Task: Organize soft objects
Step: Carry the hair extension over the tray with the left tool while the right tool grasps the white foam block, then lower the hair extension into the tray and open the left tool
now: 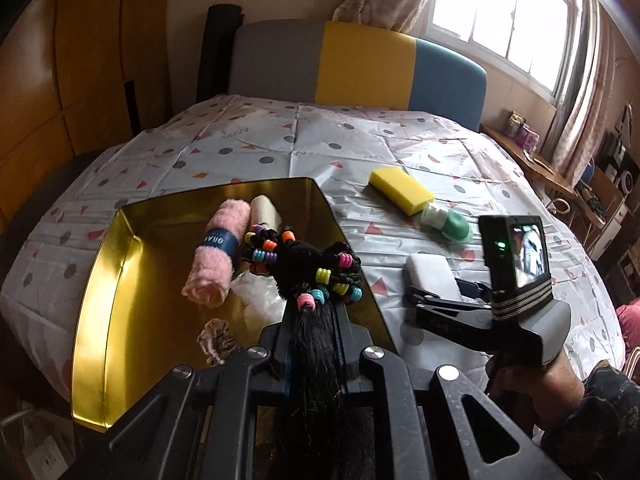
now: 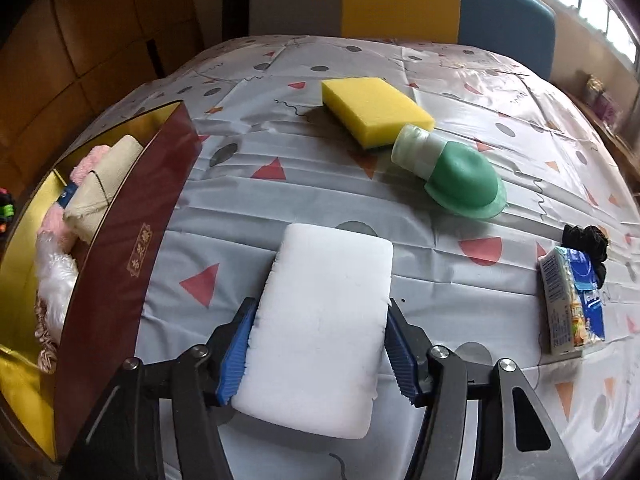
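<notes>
Right gripper (image 2: 320, 344) jaws pinch white sponge (image 2: 324, 320) across its short sides, long axis pointing straight ahead. Gold box (image 2: 120, 248) lies left of them. Left gripper (image 1: 316, 320) jaws clamp beaded hair piece (image 1: 308, 268) above it.

A glossy, mirror-like gold metal lining is seen inside the box (image 1: 116, 280), whose outer wall is smooth dark red. A fluffy pink towel roll (image 1: 216, 256) lies inside. The bed cover (image 2: 440, 280) looks like creased, slightly shiny cloth. The yellow sponge (image 2: 374, 110) appears porous and matt, the white foam block (image 2: 320, 320) fine-grained and matt.
</notes>
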Available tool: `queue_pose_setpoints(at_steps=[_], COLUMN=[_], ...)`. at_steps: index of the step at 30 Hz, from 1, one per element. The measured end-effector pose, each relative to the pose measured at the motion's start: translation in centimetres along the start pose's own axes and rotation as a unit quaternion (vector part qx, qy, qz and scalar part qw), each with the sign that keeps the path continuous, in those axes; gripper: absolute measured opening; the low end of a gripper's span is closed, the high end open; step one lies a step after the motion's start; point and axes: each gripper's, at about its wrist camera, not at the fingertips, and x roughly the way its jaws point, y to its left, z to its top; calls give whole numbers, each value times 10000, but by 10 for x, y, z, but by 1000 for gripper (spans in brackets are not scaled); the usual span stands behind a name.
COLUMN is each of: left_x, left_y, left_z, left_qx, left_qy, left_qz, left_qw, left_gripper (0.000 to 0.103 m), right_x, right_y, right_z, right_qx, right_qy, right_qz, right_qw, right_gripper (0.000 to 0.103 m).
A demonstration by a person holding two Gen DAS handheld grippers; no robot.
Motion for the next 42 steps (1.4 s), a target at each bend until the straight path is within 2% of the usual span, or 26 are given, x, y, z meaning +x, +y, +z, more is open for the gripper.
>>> queue_pose_setpoints(at_steps=[4,7,12,18,20,22,26,32,37,40,42], left_x=[-6,-9,-13,-1,9,20,51,95,110,99,91], left_y=[17,35,78,134,145,149,155,156,150,154,157], left_z=[-2,-3,-6,5,13,23,40,63,78,82,82], left_qx=[-168,-353,-759,-1299,-1378,-1349,-1419,-1322,-1202,-1342,-1387], left_qy=[-38,-41,10,167,281,371,609,845,793,611,529], left_qz=[75,179,397,517,450,491,276,421,496,475,587], left_qw=[9998,9992,9963,9900,9890,9889,9876,9867,9883,9879,9872], left_gripper=[14,14,14,14,14,14,14,14,17,25,26], right_x=[-2,-3,-3,-4,-4,-4,-5,-5,-5,-5,-5], right_y=[-5,1,0,0,0,0,0,1,0,0,0], right_z=[-6,-8,-12,-13,-13,-13,-14,-14,-14,-14,-14], right_qx=[-190,-308,-333,-326,-326,-312,-300,-286,-262,-257,-252], right_qy=[-16,-157,-385,-474,-485,-491,-508,-523,-535,-542,-544], right_qz=[147,83,102,111,115,131,142,160,173,176,180], right_qw=[9997,9994,9987,9983,9982,9982,9982,9981,9981,9980,9980], right_gripper=[62,62,62,62,62,62,62,62,62,62,62])
